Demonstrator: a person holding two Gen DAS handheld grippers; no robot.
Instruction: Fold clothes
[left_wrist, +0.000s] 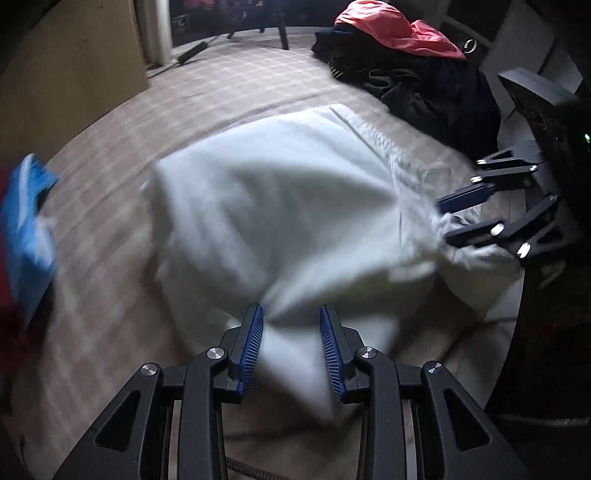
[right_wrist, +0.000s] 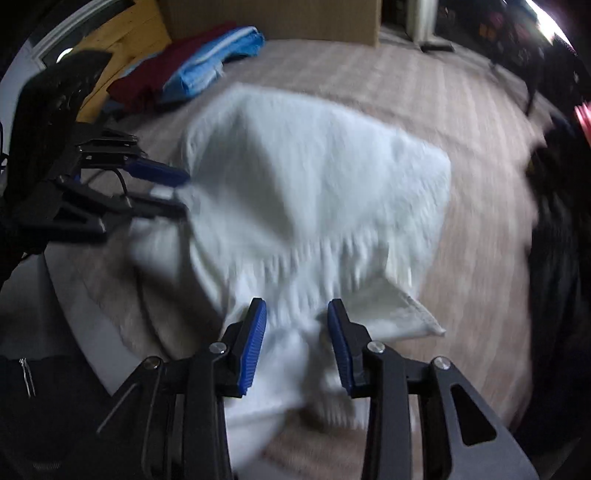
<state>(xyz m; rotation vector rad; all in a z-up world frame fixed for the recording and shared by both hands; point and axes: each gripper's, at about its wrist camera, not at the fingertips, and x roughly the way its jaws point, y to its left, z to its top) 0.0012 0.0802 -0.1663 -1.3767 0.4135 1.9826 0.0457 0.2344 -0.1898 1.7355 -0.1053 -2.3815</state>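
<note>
Over the bed (left_wrist: 221, 92), both tongs (left_wrist: 291, 314) (right_wrist: 297, 308) point steeply down, gripping white cloth (left_wrist: 277, 206).

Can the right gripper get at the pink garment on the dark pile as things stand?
Probably not: the right gripper has the white garment bunched between its fingers, and the pink garment lies across the bed atop the dark pile.
</note>
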